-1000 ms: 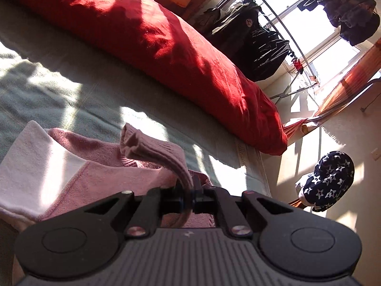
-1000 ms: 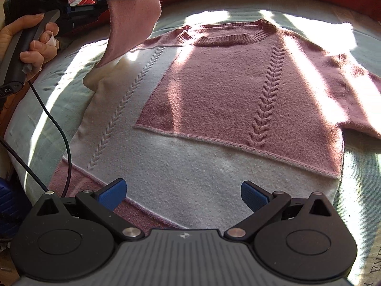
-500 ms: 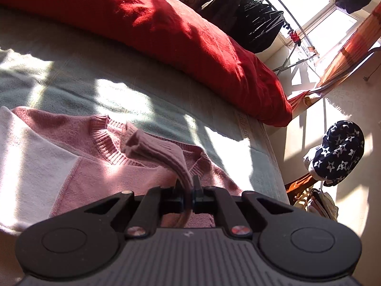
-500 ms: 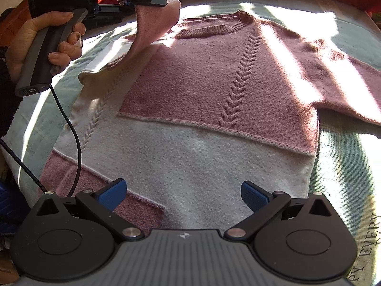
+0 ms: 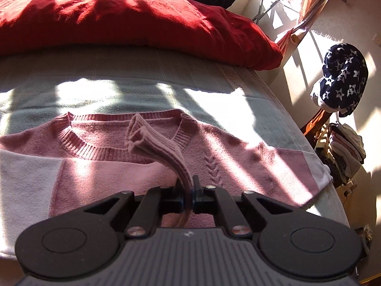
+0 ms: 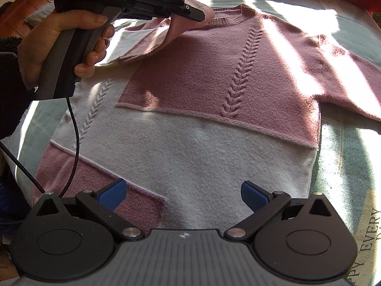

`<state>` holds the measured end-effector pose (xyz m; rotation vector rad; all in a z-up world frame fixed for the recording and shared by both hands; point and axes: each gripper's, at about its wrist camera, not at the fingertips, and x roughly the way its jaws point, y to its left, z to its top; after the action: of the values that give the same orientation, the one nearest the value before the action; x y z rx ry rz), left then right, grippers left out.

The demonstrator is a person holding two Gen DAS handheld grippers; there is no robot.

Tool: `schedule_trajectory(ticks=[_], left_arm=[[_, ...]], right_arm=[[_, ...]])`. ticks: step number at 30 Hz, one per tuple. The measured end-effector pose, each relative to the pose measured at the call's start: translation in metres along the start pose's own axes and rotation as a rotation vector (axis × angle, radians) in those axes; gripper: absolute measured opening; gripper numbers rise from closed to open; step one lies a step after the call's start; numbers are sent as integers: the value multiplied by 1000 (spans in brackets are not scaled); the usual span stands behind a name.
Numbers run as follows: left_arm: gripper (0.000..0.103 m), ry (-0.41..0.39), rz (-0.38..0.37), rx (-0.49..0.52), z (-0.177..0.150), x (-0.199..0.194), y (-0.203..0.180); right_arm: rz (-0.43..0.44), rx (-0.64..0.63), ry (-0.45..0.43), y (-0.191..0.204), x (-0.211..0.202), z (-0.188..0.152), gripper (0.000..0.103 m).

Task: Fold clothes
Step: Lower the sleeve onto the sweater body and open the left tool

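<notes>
Sweater: pink and white knit sweater (image 6: 214, 109) with a braided cable pattern down the front, lying flat on the pale green bedspread (image 6: 343, 157), patchy with sunlight.
Direction: long axis runs near to far in the right wrist view, collar at the far end toward the red pillow (image 5: 123, 21), hem nearest the right gripper (image 6: 183, 196).
Sleeve: left sleeve cuff (image 5: 152, 140) is lifted and carried in over the chest, just short of the collar I think.
Left gripper (image 5: 188, 194): fingers clamped tight on that ribbed cuff, a hand (image 6: 62, 45) on the handle.
Right gripper: blue pads spread wide, holding nothing, hovering over the hem.
</notes>
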<state>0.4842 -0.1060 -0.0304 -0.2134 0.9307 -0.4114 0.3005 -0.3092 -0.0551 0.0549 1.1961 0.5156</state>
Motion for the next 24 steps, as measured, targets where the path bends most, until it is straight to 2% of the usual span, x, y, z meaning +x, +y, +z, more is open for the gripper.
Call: schedule_trajectory(ticks=[6, 9, 11, 14, 24], left_arm=[[4, 39, 24, 75, -10, 13, -7], [4, 46, 6, 88, -10, 14, -10], [16, 50, -7, 96, -10, 14, -12], [24, 56, -26, 107, -10, 15, -15], [31, 41, -111, 123, -4, 3, -23]], right_arm=[[-8, 13, 5, -1, 3, -2, 103], [-14, 22, 7, -3, 4, -2, 103], [-17, 25, 9, -4, 4, -3, 103], [-18, 30, 10, -6, 5, -3, 103], [-11, 51, 0, -9, 8, 1, 103]])
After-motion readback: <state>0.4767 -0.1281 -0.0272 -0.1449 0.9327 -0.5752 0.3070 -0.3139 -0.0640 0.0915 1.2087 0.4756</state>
